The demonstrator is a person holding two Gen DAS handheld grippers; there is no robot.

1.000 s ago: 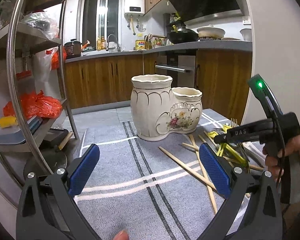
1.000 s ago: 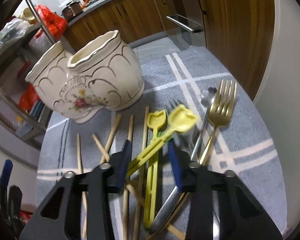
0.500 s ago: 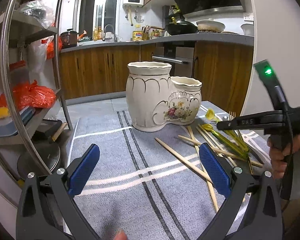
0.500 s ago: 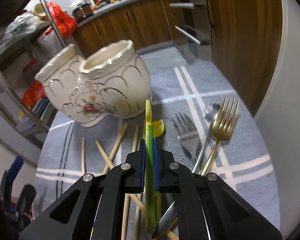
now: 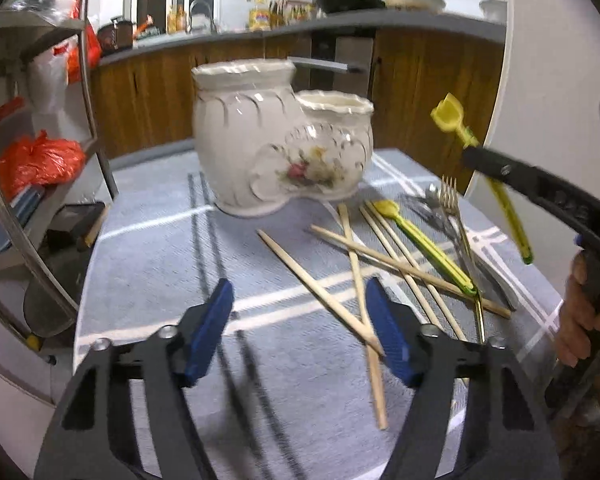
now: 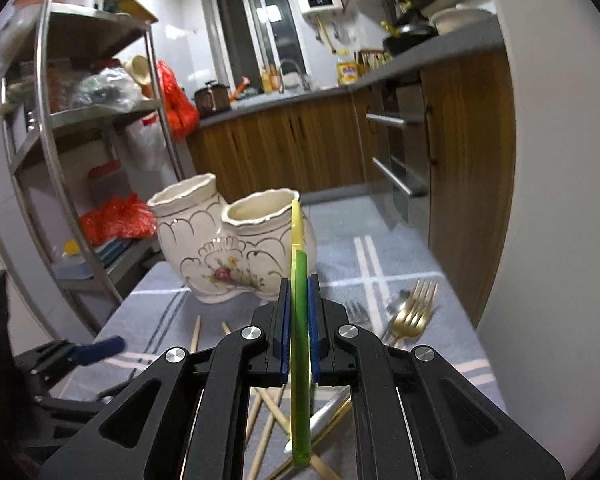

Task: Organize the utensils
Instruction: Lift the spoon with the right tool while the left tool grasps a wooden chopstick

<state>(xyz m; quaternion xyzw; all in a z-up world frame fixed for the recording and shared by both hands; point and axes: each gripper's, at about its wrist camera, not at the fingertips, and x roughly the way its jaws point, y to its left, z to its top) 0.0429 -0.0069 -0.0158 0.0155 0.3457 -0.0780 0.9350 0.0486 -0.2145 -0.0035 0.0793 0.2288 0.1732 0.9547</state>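
My right gripper (image 6: 299, 312) is shut on a yellow-green plastic spoon (image 6: 299, 280) and holds it in the air, its tip level with the white double ceramic holder (image 6: 236, 244). In the left wrist view the lifted spoon (image 5: 496, 188) hangs at the right, in the right gripper (image 5: 476, 156), beside the holder (image 5: 276, 140). My left gripper (image 5: 300, 336) is open and empty, low over the cloth. Several wooden chopsticks (image 5: 352, 264), a second yellow-green spoon (image 5: 424, 244) and forks (image 5: 452, 208) lie on the cloth.
A grey striped cloth (image 5: 160, 264) covers the round table. A metal shelf rack (image 5: 32, 184) with orange bags stands at the left. Wooden kitchen cabinets (image 6: 300, 148) are behind. A gold fork (image 6: 414, 312) and a silver one lie at the right edge.
My right gripper closed on the yellow-green spoon and lifted it off the cloth. My left gripper narrowed somewhat and tilted down toward the chopsticks.
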